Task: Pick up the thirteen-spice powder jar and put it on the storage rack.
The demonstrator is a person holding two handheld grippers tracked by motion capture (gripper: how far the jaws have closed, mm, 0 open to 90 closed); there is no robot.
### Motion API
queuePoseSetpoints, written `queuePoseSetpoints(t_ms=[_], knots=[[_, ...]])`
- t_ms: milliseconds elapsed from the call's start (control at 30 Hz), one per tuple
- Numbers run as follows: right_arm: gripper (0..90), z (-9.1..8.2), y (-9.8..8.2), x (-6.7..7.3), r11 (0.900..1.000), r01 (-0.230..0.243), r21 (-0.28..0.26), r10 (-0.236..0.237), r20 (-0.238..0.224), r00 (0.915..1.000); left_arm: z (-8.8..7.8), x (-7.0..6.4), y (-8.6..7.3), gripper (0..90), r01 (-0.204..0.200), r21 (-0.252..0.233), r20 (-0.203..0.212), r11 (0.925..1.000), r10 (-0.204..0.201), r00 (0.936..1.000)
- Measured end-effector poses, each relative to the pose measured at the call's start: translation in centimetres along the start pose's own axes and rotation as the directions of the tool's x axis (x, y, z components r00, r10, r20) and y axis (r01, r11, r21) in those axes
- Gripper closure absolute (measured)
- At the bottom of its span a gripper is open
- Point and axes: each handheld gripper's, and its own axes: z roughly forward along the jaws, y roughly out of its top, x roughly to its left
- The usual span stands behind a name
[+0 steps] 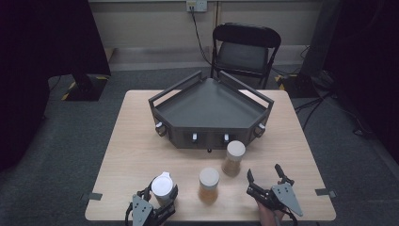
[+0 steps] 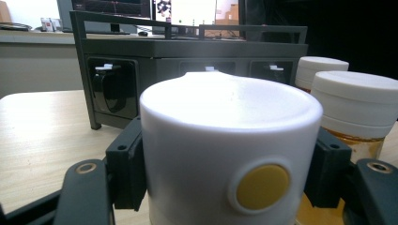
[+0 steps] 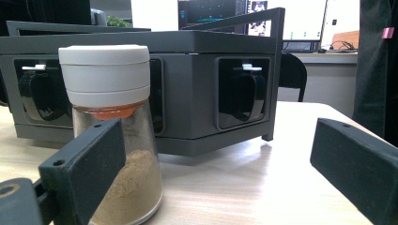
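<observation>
White-lidded jar (image 1: pixel 162 187) clamped in left hand-held gripper (image 1: pixel 155 203), right hand-held gripper (image 1: pixel 264 181) spread apart, brown powder in nearby jar (image 1: pixel 232 158).

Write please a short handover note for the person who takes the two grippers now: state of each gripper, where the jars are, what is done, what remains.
Left gripper: shut on the white-lidded jar, near the table's front edge.
Right gripper: open, holding nothing, beside the spice jars.
Middle jar and right jar stand on the table before the dark rack.
Done: one jar gripped.
Left: probably all three jars go to the rack; none is there yet.
</observation>
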Motion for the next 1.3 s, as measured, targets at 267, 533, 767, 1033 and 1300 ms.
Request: queuePoseSetpoints(t_ms=[267, 533, 767, 1033, 1300], knots=[[2.5, 0.0, 0.0, 0.0, 1.0, 0.0, 0.0, 0.0, 0.0, 1.0, 0.1, 0.0, 0.6, 30.9, -0.001, -0.007, 0.003, 1.0, 0.001, 1.0], [2.5, 0.0, 0.0, 0.0, 1.0, 0.0, 0.0, 0.0, 0.0, 1.0, 0.4, 0.2, 1.1, 30.8, -0.004, -0.006, 0.012, 1.0, 0.004, 0.9999], [2.5, 0.0, 0.0, 0.0, 1.0, 0.0, 0.0, 0.0, 0.0, 1.0, 0.8, 0.2, 1.9, 30.9, -0.005, -0.002, 0.023, 1.0, 0.005, 0.9997], [2.5, 0.0, 0.0, 0.0, 1.0, 0.0, 0.0, 0.0, 0.0, 1.0, 1.1, 0.0, 2.4, 30.9, -0.012, 0.003, 0.034, 0.9999, 0.012, 0.9994], [2.5, 0.0, 0.0, 0.0, 1.0, 0.0, 0.0, 0.0, 0.0, 1.0, 1.8, 0.3, 3.4, 30.9, -0.02, -0.001, 0.044, 0.9998, 0.02, 0.9988]])
